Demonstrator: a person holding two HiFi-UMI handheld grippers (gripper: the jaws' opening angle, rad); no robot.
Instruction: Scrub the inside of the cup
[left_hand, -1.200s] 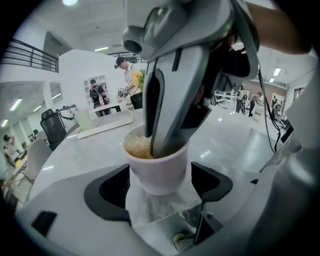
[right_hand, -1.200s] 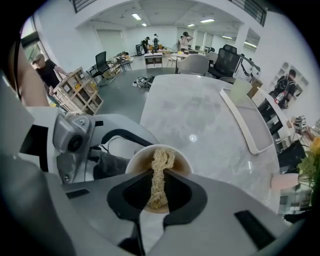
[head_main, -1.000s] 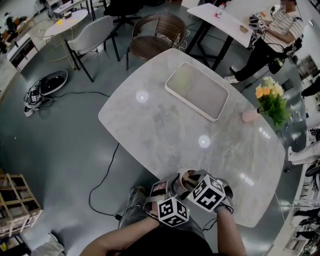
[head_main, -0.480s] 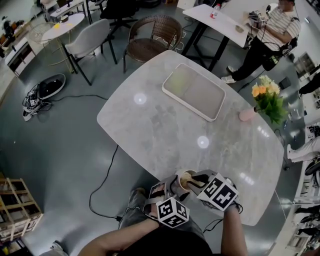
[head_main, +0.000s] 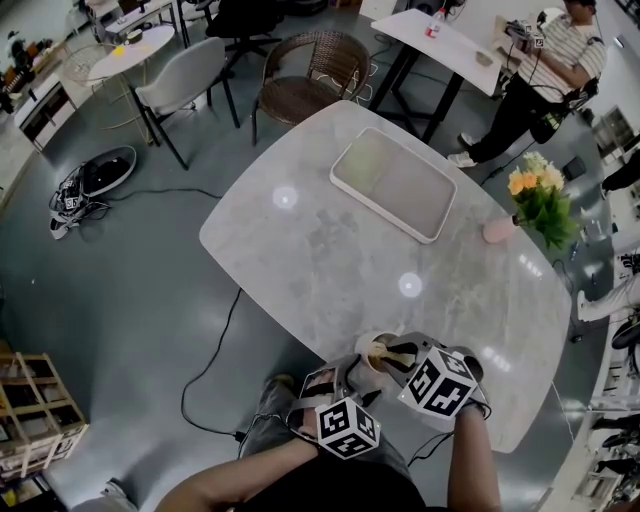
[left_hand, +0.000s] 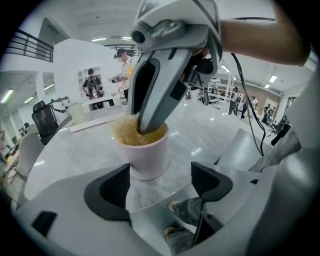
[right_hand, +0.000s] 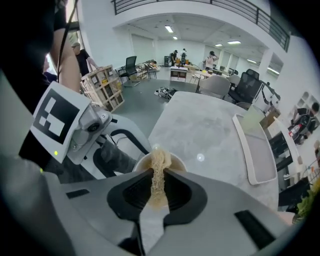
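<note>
A small pale pink cup (head_main: 372, 347) stands upright near the table's near edge. My right gripper (head_main: 397, 356) reaches over it from the right, shut on a tan fibrous scrubber (right_hand: 158, 172). The scrubber's end dips into the cup (right_hand: 176, 161), and in the left gripper view the scrubber (left_hand: 125, 134) fills the cup's mouth. My left gripper (left_hand: 161, 184) is open, with the cup (left_hand: 145, 157) just in front of its fingertips and no grip on it that I can see. In the head view the left gripper (head_main: 338, 380) sits at the cup's near left.
A pale rectangular tray (head_main: 395, 183) lies at the far side of the marble table (head_main: 300, 250). A pink vase with flowers (head_main: 540, 205) stands at the right edge. Chairs (head_main: 305, 75) stand beyond the table, and a seated person (head_main: 560, 60) is at the top right.
My right gripper has shifted a little to the right with the scrubber, which stays in the cup. The cup and the left gripper have hardly moved.
</note>
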